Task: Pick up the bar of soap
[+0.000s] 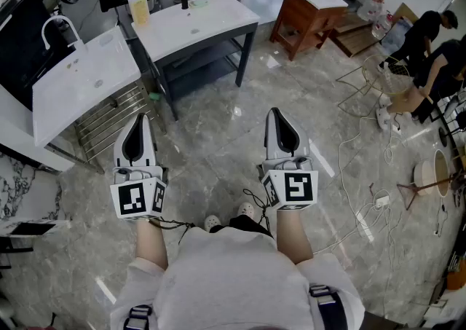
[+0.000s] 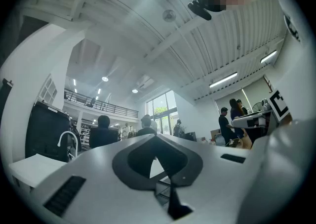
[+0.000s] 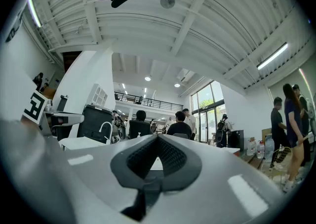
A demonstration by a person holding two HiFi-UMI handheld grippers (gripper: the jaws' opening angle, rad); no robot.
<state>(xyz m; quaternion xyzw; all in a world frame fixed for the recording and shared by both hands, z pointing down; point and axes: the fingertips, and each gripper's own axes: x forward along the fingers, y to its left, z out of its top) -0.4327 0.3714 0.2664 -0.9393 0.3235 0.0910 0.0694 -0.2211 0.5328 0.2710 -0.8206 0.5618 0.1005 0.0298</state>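
A small pale green item (image 1: 198, 3), too small to tell for sure whether it is the bar of soap, lies on the far white basin table (image 1: 218, 26). A yellow pump bottle (image 1: 138, 6) stands at that table's left end. My left gripper (image 1: 138, 119) and right gripper (image 1: 274, 111) hang side by side over the marble floor, well short of the table, both pointing forward. Both are shut with nothing between the jaws. In the left gripper view the left gripper (image 2: 155, 136) shows closed tips, and in the right gripper view the right gripper (image 3: 158, 135) does too.
A white washbasin with a curved tap (image 1: 80, 77) stands at the left over a wire rack (image 1: 109, 121). A wooden cabinet (image 1: 306, 15) is at the back right. Cables (image 1: 357, 197) trail over the floor at the right, near people (image 1: 429, 52).
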